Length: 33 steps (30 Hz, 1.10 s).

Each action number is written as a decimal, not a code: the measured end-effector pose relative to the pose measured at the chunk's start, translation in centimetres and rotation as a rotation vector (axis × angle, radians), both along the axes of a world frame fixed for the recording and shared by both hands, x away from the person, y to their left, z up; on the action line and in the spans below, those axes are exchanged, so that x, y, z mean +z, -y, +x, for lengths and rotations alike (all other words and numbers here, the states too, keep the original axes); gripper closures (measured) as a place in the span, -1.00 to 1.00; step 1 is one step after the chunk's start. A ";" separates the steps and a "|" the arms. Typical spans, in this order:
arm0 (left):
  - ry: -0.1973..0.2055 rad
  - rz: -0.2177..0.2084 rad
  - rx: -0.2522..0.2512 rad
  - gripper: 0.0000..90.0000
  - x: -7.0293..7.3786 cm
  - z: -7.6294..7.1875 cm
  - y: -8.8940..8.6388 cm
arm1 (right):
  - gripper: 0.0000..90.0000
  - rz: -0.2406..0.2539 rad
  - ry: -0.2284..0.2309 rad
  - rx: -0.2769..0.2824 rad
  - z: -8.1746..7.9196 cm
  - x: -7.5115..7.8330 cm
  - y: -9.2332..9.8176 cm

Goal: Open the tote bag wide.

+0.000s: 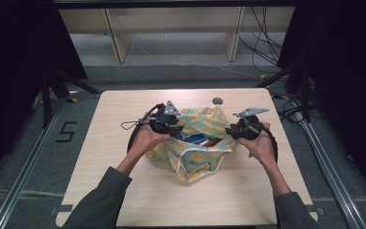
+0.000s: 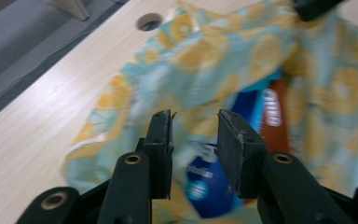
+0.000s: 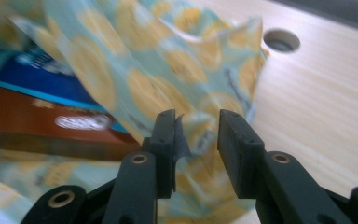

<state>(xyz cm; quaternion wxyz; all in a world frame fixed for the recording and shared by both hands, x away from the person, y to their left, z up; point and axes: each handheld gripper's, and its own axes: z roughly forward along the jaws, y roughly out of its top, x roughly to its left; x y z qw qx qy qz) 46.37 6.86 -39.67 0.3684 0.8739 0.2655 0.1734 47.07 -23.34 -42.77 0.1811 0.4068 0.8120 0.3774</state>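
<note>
Recording lab, black curtains (image 1: pixel 9 71), metal rails (image 1: pixel 24 167), loose cables (image 1: pixel 262 43), bare table (image 1: pixel 124 114)

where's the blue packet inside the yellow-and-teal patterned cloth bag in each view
High view: the blue packet lies mid-table in the mouth of the patterned cloth bag.
Left gripper view: low centre-right, beyond the jaws.
Right gripper view: upper left, above a brown packet.
Shared landmark: the round hole in the wooden tabletop.

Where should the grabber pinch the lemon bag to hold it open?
Best bet is the bag's top rim, one side each: the left gripper comes from the left, the right gripper from the right. The cloth is thin and floppy, and its loose rim stands up around the boxes inside, so open jaws can probably slip over it there.
</note>
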 end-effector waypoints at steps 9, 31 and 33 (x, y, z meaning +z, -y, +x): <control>-0.137 0.105 -0.098 0.88 -4.1 -0.2 1.4 | 0.97 -0.064 -0.017 0.245 -1.5 0.5 -6.0; -0.173 0.086 -0.285 0.86 -5.6 -8.4 0.4 | 0.98 -0.267 -0.111 0.004 7.7 -2.4 -7.0; -0.134 0.059 -0.255 0.82 -4.1 -6.7 1.0 | 0.92 -0.262 -0.111 0.019 7.5 -1.8 -7.0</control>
